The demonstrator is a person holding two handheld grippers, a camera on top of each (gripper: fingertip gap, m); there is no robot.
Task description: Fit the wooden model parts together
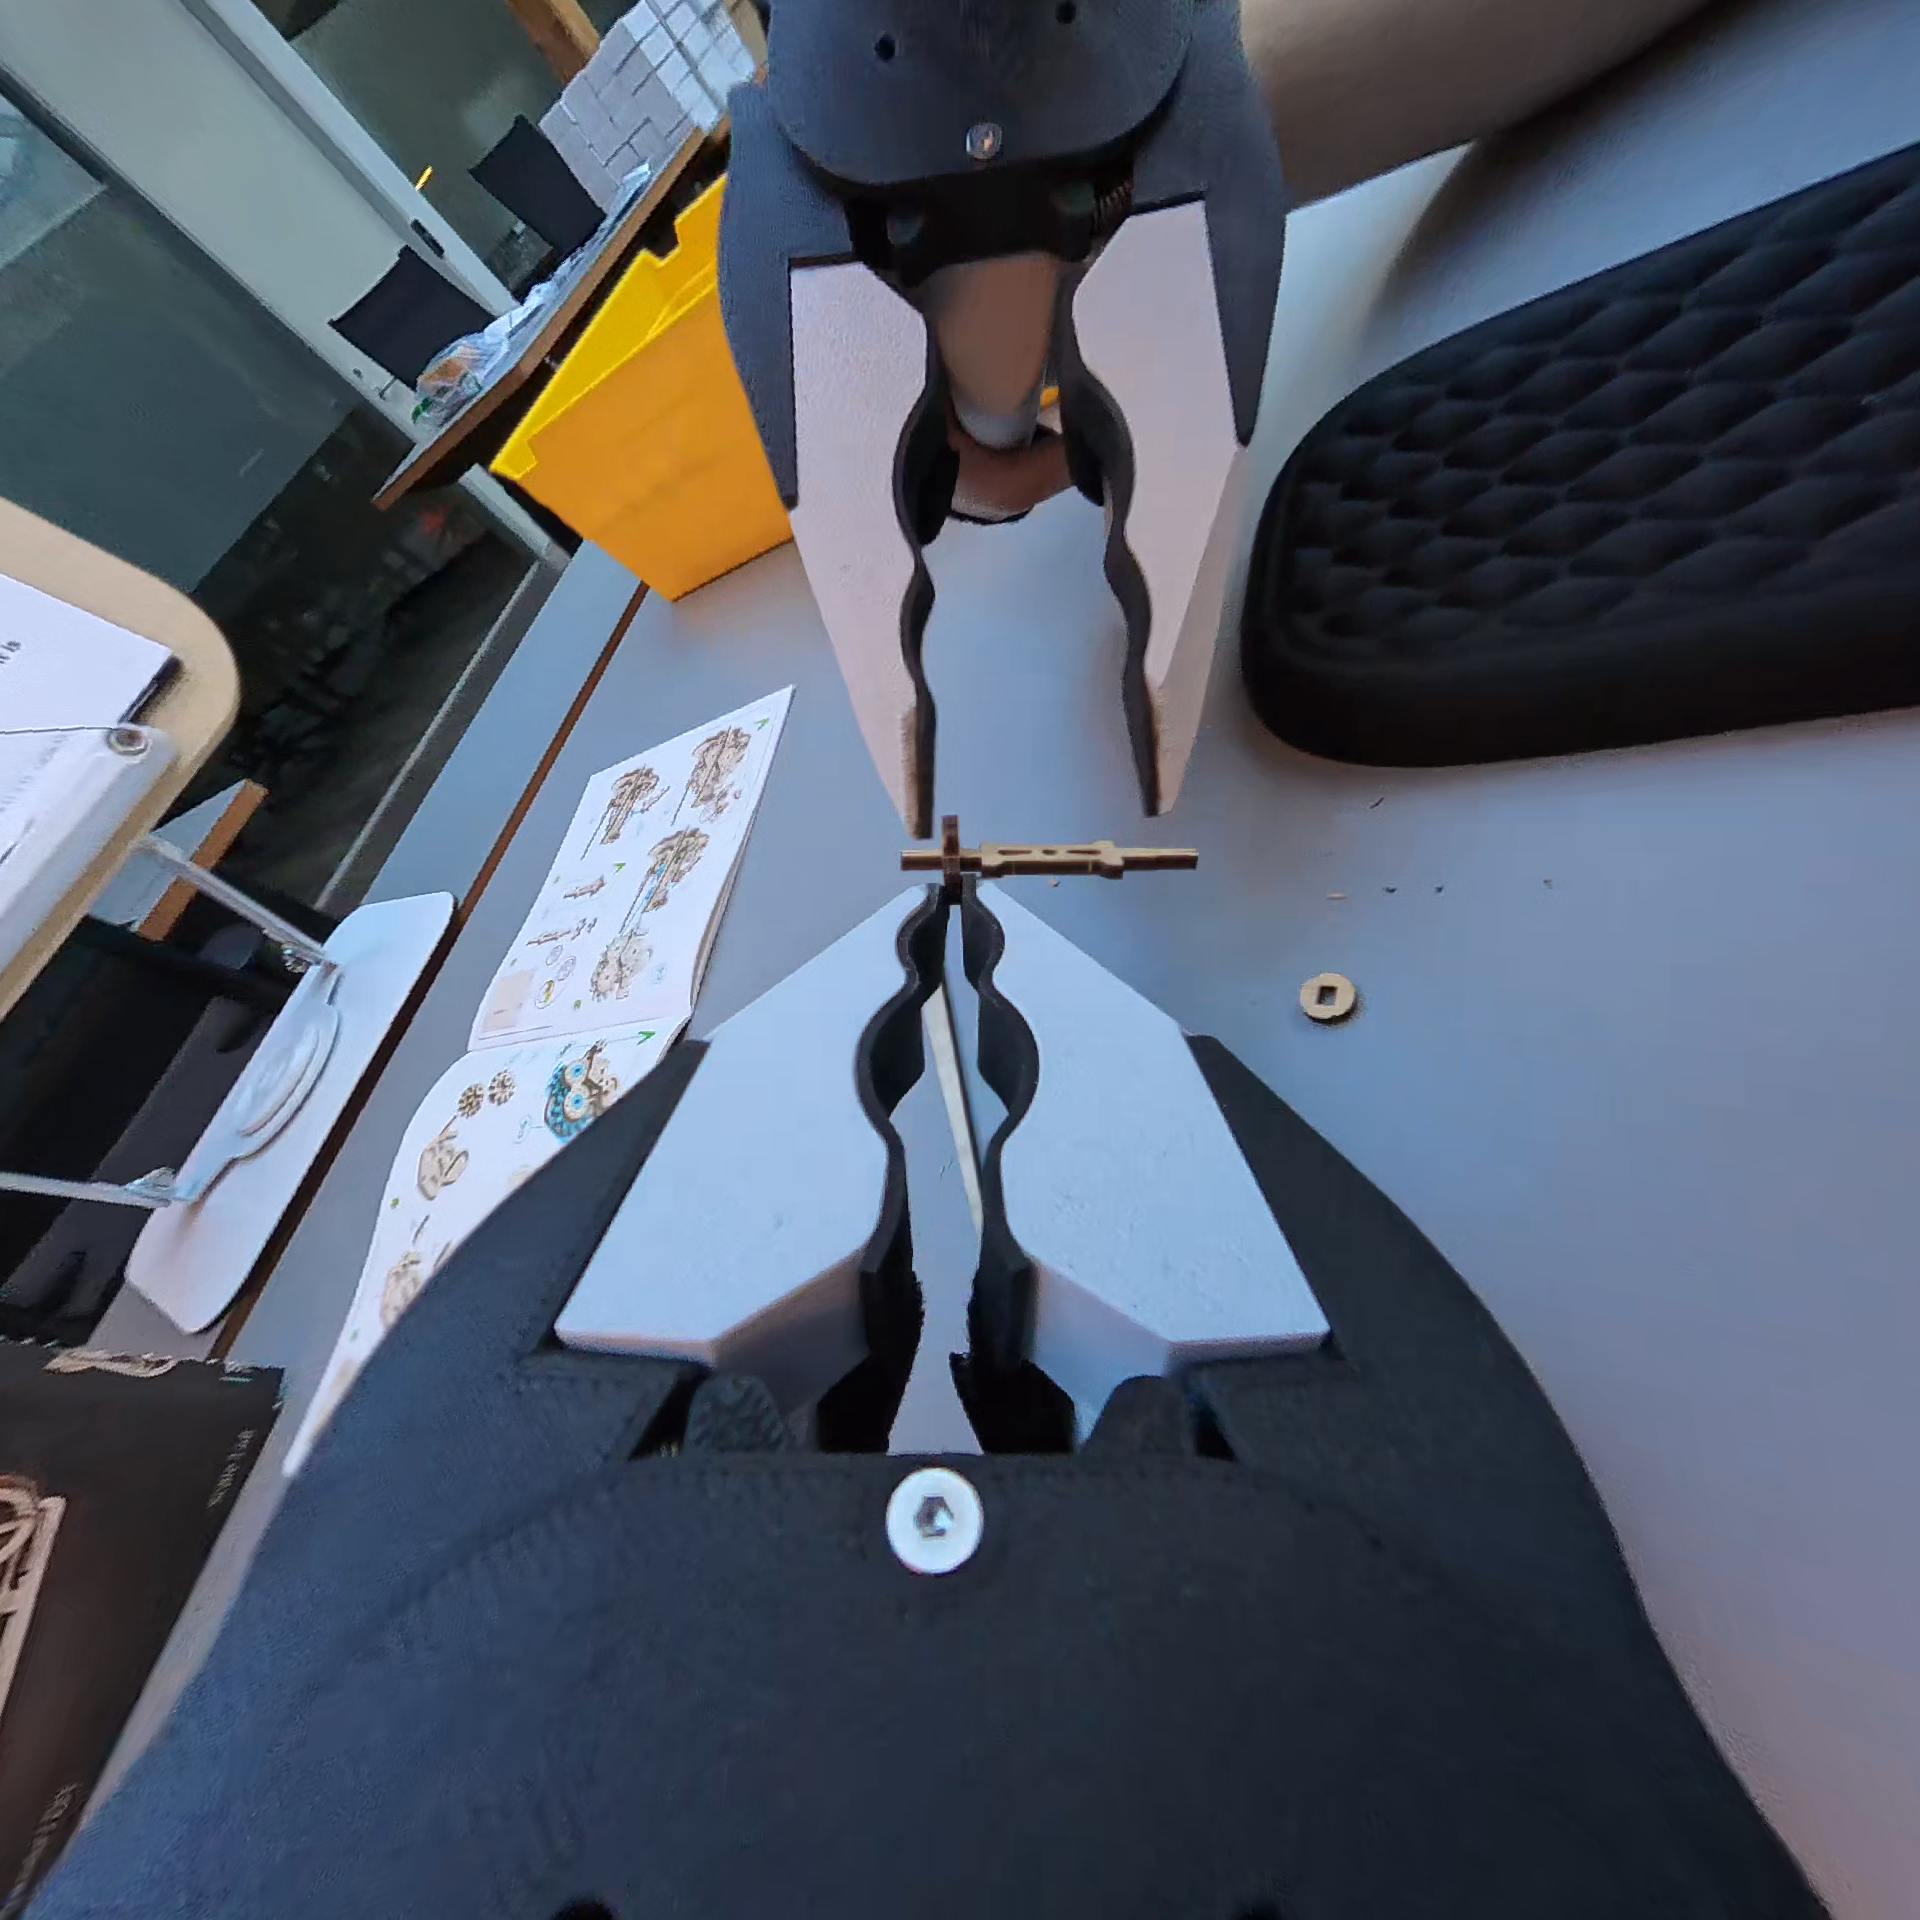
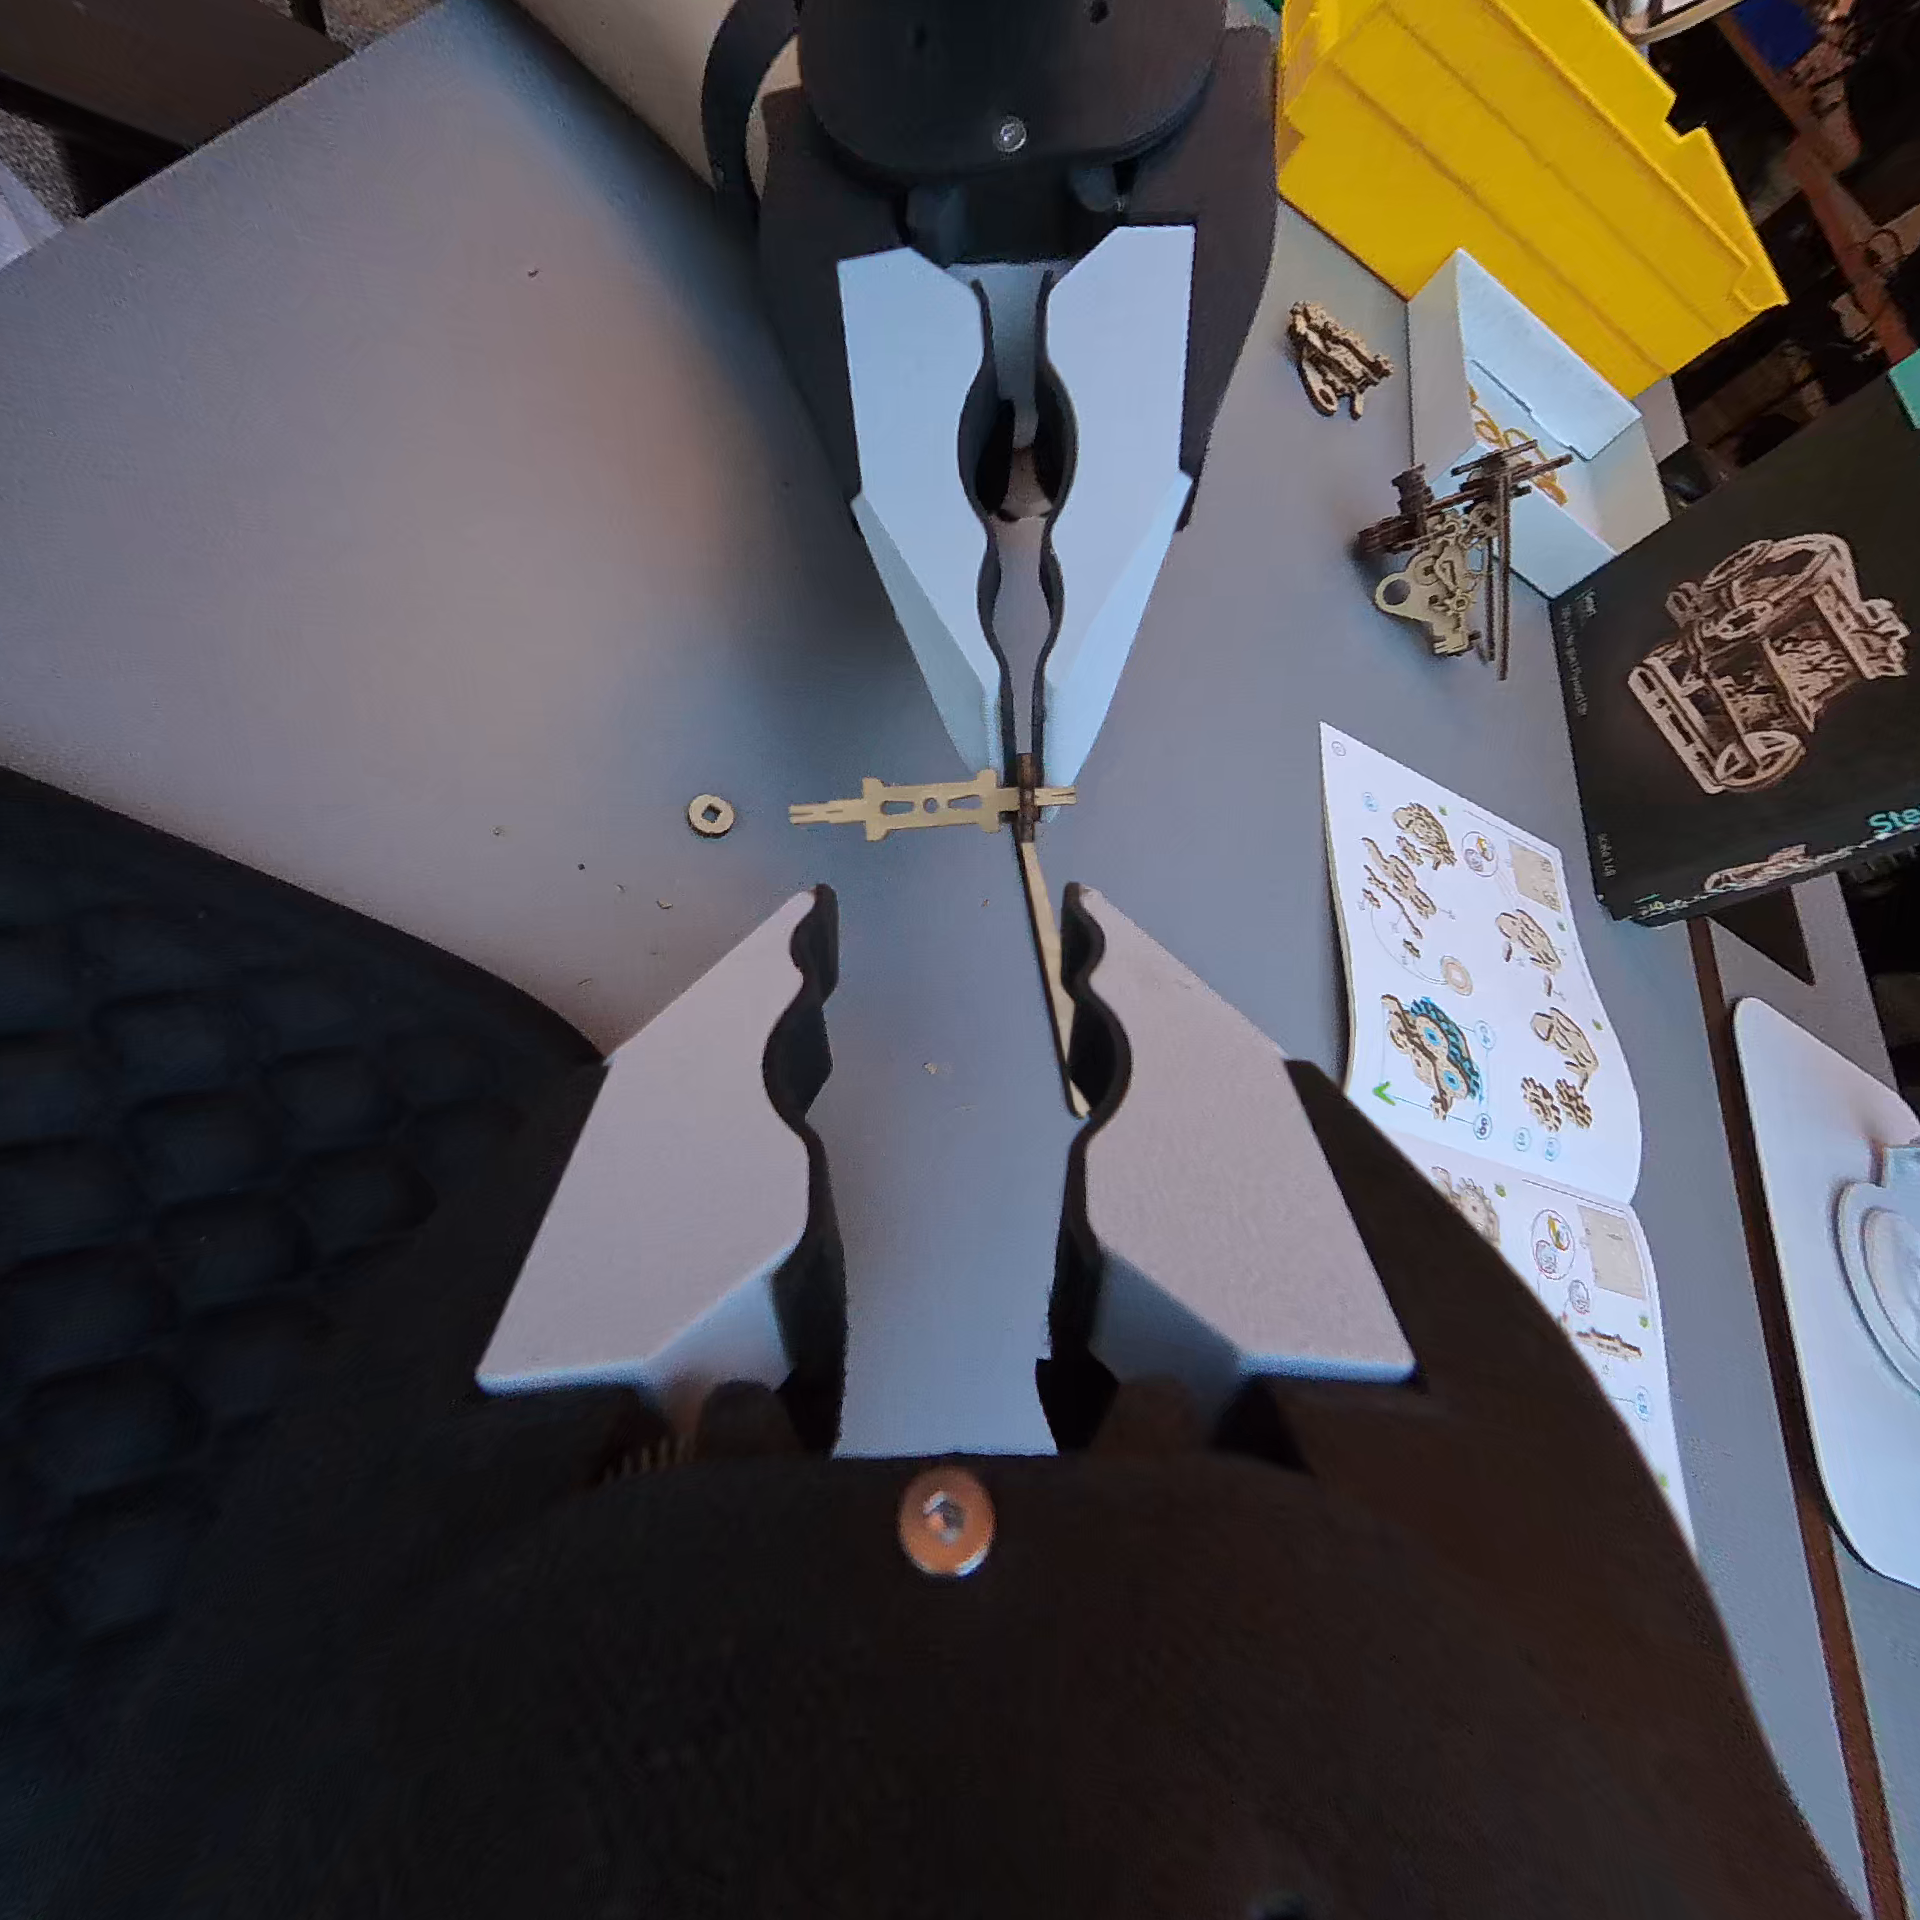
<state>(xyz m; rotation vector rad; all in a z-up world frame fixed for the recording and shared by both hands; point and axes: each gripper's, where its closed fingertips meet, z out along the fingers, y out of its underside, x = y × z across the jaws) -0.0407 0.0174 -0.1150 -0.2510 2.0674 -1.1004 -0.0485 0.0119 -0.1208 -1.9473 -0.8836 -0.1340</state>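
A slim wooden axle lies crosswise between the two grippers; it also shows in the right wrist view. A thin wooden strip crosses it near one end and slants down from it. My left gripper is shut on the top of that strip at the joint, and shows from the far side in the right wrist view. My right gripper is open and empty, its tips just short of the axle, with the strip close to its right finger. A small wooden washer lies loose on the grey table.
A black quilted cushion lies beside the work spot. An open instruction booklet, a black kit box, two built wooden sub-assemblies, a white box and yellow bins are on the other side. A white stand base sits at the table edge.
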